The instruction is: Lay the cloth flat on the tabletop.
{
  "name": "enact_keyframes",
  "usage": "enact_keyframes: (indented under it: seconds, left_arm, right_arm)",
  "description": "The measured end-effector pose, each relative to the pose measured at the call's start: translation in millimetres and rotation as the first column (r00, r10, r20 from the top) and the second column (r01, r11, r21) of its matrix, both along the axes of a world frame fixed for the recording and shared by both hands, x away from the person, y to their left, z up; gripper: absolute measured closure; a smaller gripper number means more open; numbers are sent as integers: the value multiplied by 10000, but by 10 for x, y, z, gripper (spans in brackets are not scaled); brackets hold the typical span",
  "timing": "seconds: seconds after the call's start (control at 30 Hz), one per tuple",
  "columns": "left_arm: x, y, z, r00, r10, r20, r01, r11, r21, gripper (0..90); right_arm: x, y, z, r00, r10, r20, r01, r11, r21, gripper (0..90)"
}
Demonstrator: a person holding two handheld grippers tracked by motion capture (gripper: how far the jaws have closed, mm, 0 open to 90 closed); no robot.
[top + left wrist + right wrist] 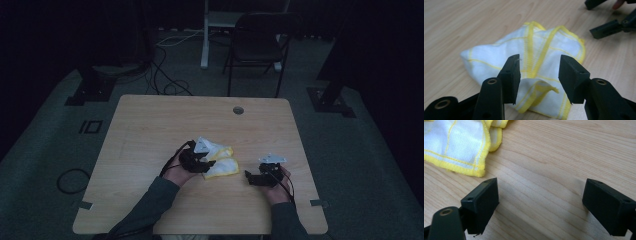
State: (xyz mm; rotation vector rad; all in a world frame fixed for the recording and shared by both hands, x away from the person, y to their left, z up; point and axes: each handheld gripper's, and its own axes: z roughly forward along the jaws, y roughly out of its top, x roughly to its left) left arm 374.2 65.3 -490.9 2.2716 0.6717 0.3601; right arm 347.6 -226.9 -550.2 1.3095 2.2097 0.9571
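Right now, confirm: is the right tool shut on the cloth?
No: the right tool stands open over bare table, the cloth lying apart from it.

Right gripper (540,205) fingers spread over table (564,157); cloth (456,145) upper-left.

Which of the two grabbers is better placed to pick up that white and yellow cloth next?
Probably the left gripper: its open jaws already straddle a fold of the cloth. The right gripper is open over bare table.

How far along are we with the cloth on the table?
The white-and-yellow cloth lies bunched and partly doubled over, not a neat fold. The left gripper is open, its jaws straddling a raised fold. The right gripper is open over bare table. Gripping and flattening remain.
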Motion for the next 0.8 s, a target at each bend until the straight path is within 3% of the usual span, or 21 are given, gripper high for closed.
enact_keyframes:
  seconds: [0.2,0.6,0.8]
  left_arm:
    - [35,-15,-75,9999,-111,-102,112,9999,98,495]
    - [78,36,-166,9999,124,-3,-124,9971,745,505]
    - [91,65,-216,9996,271,-8,-269,9948,984,742]
  right_arm:
    - [0,-1,0,10000,12,0,-12,10000,-14,134]
    - [0,-1,0,10000,9,-2,-9,10000,-10,133]
    - [0,-1,0,10000,8,-2,-8,10000,-9,134]
